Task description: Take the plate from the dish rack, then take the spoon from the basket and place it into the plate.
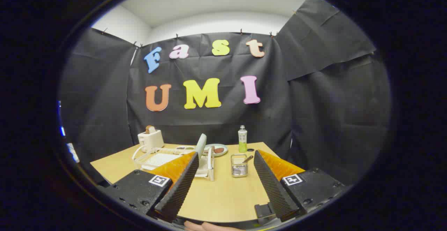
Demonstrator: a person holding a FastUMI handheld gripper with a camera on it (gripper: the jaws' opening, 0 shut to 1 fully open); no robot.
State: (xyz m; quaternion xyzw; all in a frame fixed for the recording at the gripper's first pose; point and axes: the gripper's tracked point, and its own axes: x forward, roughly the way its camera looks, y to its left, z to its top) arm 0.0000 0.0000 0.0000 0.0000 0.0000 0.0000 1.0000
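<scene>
My gripper (226,161) is open, its two black ribbed fingers (181,185) spread wide above the near part of the wooden table (223,196), with nothing between them. Beyond the left finger a white dish rack (164,157) holds a pale green plate (200,144) standing on edge. Ahead, between the fingers and beyond their tips, stands a small wire basket (239,165) with a spoon (247,159) leaning in it.
A white toaster (151,138) with bread sits at the table's far left. A second plate with food (216,150) lies behind the rack. A bottle of green liquid (242,139) stands at the far edge. Bare tabletop lies near the fingers.
</scene>
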